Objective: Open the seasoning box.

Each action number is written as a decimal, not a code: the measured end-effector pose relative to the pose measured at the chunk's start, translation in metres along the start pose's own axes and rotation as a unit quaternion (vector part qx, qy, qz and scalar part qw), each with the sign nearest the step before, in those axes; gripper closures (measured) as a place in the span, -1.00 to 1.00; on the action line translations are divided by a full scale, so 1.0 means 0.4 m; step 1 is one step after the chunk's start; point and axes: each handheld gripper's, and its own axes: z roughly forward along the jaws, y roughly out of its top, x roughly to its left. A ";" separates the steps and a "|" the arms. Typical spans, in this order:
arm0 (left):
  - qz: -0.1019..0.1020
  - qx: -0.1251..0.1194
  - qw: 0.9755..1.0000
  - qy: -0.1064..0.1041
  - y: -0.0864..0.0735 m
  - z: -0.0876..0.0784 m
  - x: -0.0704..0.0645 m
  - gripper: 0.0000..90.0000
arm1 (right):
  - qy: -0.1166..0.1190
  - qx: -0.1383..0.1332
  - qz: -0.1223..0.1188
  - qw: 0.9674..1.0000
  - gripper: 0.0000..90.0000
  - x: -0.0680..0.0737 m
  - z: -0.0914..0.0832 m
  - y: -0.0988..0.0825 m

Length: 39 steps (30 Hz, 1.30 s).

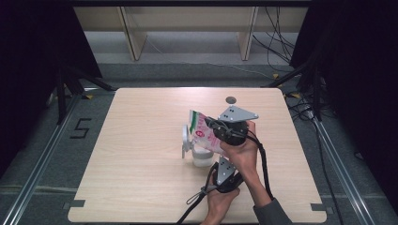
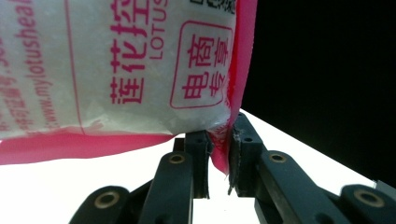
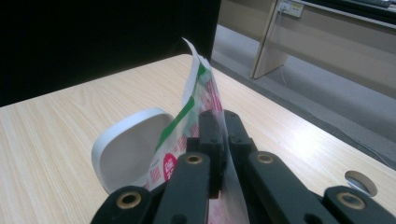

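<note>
Right gripper [image 1: 212,127] clamped flat on the bag's [image 1: 202,132] side — jaws pinch its film in the right gripper view [image 3: 219,135]. Left gripper [image 2: 218,161] grips the pink bottom seam [image 2: 223,154] of the same bag from below. Bag hangs tilted over a white container [image 1: 201,157] on the wooden table [image 1: 141,164] — the container's flip lid [image 3: 126,144] stands open beside it. Both hands sit close together near the table's front edge.
</note>
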 end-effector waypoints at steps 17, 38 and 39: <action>-0.002 -0.002 1.000 -0.002 0.001 0.002 -0.001 0.76 | 0.001 0.001 0.000 1.000 0.99 -0.006 0.001 0.002; -0.001 -0.003 1.000 -0.002 0.002 0.002 -0.003 0.76 | 0.001 0.000 0.002 1.000 0.99 -0.005 0.000 0.002; -0.002 -0.004 1.000 -0.003 0.002 0.002 -0.003 0.76 | 0.001 0.001 -0.001 1.000 0.99 -0.004 0.000 0.002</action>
